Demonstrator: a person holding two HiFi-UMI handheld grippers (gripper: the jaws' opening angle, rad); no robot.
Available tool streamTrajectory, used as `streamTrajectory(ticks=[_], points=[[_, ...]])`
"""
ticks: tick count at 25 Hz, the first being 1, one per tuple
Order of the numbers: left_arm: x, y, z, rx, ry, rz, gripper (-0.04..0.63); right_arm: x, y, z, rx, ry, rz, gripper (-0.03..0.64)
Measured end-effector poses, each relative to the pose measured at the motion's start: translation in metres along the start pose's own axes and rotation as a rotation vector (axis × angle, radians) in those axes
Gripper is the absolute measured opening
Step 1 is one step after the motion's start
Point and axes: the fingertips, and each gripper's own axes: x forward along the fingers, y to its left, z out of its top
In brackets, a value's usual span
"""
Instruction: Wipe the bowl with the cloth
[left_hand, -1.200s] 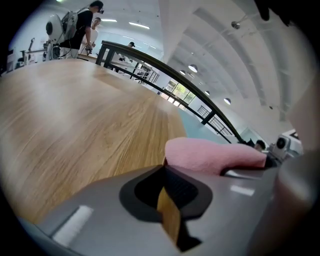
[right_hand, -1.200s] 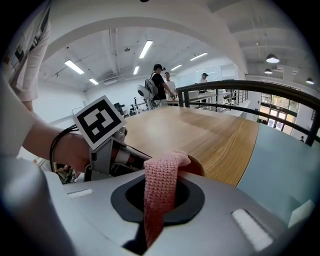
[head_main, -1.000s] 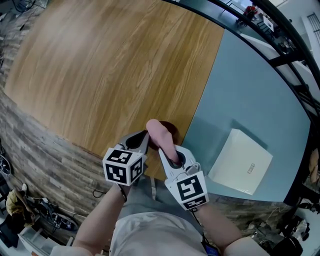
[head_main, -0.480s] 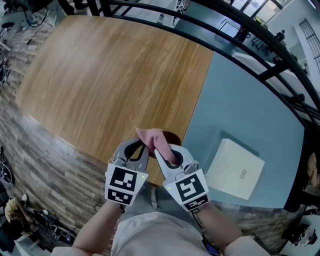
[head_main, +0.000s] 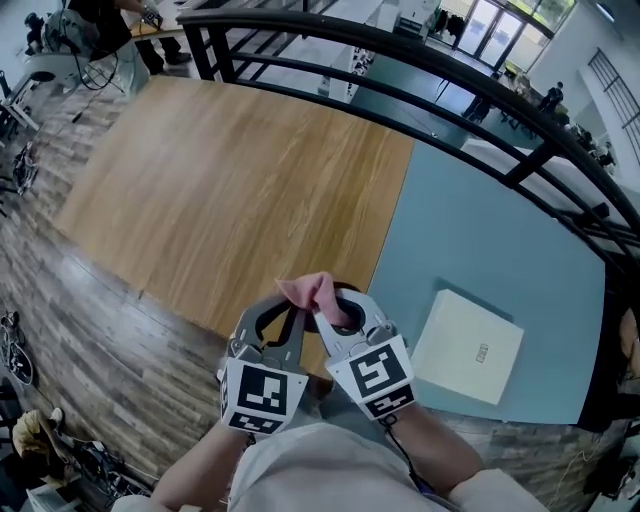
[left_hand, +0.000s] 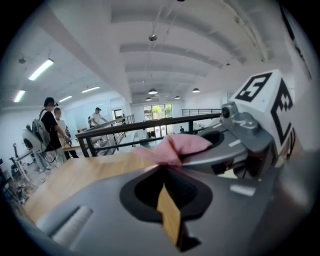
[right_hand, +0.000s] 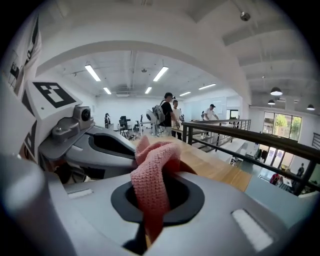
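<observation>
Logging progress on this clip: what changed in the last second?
The left gripper drew back toward the person and rolled, and the head view tilted up. The pink cloth slumped from upright into a bunch. Unchanged: left gripper on the bowl, right gripper pinching the cloth, white box on the teal surface.

Head camera looks steeply down over the wooden table; both gripper cameras sit close behind their jaws, facing level outward, sharing the pink cloth and railing.
</observation>
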Motion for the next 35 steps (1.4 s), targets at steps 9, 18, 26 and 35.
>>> streamTrajectory(ticks=[9, 18, 26, 35], points=[[-0.042, -0.011, 0.042, 0.037, -0.098, 0.046, 0.006, -0.056, -0.013, 0.042, -0.027, -0.129, -0.14, 0.012], [-0.078, -0.016, 0.074, -0.036, -0.18, 0.059, 0.011, -0.103, -0.029, 0.054, -0.086, -0.157, -0.259, 0.012], [-0.088, -0.009, 0.081, -0.141, -0.221, 0.061, 0.012, -0.106, -0.023, 0.036, -0.15, -0.092, -0.265, 0.012], [-0.097, -0.003, 0.089, -0.196, -0.251, 0.093, 0.017, -0.092, 0.019, 0.02, -0.247, 0.002, -0.143, 0.012]])
